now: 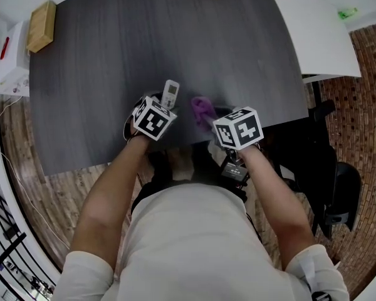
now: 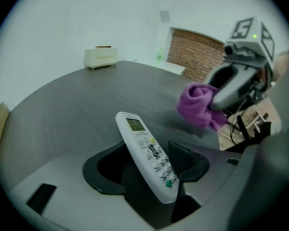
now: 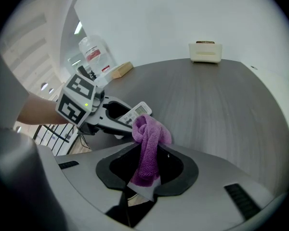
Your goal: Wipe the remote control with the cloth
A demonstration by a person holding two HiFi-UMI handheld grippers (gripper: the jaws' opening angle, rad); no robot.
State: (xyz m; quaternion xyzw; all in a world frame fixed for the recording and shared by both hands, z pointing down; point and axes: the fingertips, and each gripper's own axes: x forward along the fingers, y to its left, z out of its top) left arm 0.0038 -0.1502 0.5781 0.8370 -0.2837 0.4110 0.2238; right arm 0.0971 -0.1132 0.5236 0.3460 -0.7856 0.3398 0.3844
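Head view, surface: the dark grey surface (image 1: pixel 175 36) is mostly bare. Both tools are held over its near edge, close to the person's body, probably so the wiping can be done in the air and not against the top.
Head view, left hand-held gripper (image 1: pixel 165 105): it holds the white remote control (image 1: pixel 170 94) by its lower end, with the display end pointing away from the person.
Head view, right hand-held gripper (image 1: pixel 210 119): it carries the purple cloth (image 1: pixel 202 108) just beside the remote control, with a small gap between them.
Head view, elsewhere: a wooden block (image 1: pixel 41 26) lies near the far left corner, well apart from the work.
Left gripper view, jaws: they are clamped on the bottom of the remote control, which leans up and to the left with its buttons and display facing the camera. I judge this low grip leaves most of the face free for wiping.
Left gripper view, cloth: it is bunched at the tip of the other tool, up and to the right, and does not touch the remote control.
Right gripper view, jaws: they are pinched on the cloth's lower end, so a knotted wad sticks out ahead as a pad.
Right gripper view, remote control: its display end shows just behind the wad. This view does not settle whether they touch.
Step in hand: the cloth looks lined up to meet the remote control, and wiping seems not yet begun.
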